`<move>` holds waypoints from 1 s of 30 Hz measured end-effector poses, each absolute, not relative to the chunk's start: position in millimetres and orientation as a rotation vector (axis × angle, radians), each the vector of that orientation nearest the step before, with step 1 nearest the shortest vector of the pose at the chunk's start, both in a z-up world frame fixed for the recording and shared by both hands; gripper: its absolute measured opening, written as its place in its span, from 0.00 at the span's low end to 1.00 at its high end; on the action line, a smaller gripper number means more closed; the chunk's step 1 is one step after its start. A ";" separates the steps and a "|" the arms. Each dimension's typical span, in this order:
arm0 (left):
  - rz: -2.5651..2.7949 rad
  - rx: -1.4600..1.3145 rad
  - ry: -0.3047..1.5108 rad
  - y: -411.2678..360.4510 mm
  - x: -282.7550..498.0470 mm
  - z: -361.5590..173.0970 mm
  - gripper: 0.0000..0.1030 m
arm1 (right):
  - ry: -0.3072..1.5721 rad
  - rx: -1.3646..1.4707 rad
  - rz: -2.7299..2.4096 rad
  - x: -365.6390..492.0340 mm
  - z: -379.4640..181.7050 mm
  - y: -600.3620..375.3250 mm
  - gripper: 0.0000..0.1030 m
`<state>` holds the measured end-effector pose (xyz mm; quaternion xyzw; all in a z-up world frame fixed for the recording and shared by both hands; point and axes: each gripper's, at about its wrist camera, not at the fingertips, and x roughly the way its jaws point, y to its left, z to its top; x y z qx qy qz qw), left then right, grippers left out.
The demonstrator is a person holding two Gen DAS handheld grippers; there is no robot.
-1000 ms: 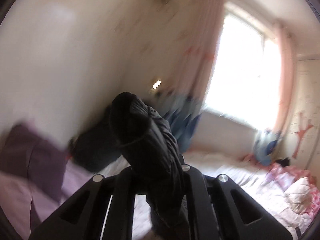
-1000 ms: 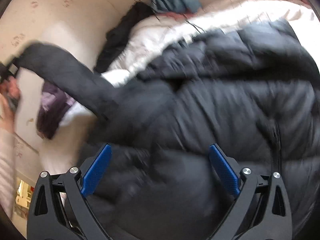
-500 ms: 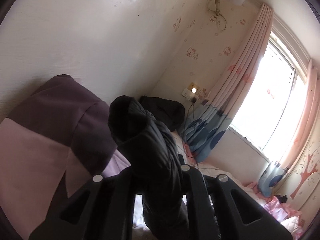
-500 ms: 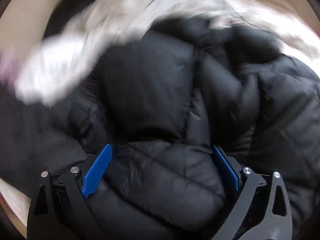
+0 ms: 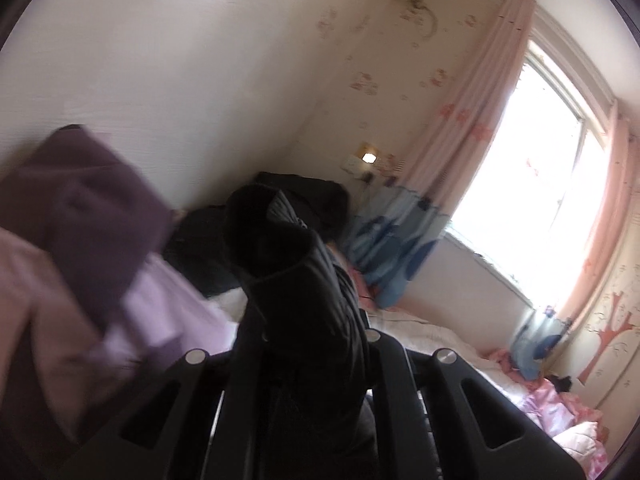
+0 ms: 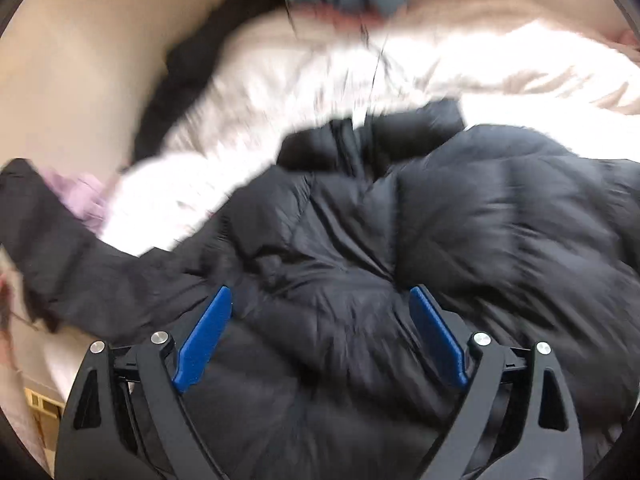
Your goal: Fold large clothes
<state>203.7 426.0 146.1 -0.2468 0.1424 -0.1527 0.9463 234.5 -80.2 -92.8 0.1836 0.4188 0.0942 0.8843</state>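
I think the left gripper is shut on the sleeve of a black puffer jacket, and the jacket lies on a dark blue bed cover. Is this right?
Not quite. The bed cover is white, not dark blue, as the right wrist view shows. The rest holds: the left gripper is shut on the sleeve of the black puffer jacket, seen in the left wrist view.

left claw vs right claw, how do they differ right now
The left claw is shut on the black jacket sleeve; the right claw stands open over the jacket body. The left claw's fingers look all black; the right claw's pads are blue. Both deal with the same black puffer jacket.
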 end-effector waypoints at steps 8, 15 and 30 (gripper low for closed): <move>-0.531 -0.458 0.251 298.3 202.8 195.8 0.08 | 0.706 0.543 0.017 77.6 -89.6 -155.5 0.88; -0.744 -0.358 0.309 141.7 206.7 207.5 0.08 | 0.593 0.752 0.017 45.9 -98.9 -208.6 0.88; -0.978 -0.156 0.757 -130.6 210.6 6.0 0.08 | 0.552 0.963 0.018 27.2 -117.3 -260.6 0.88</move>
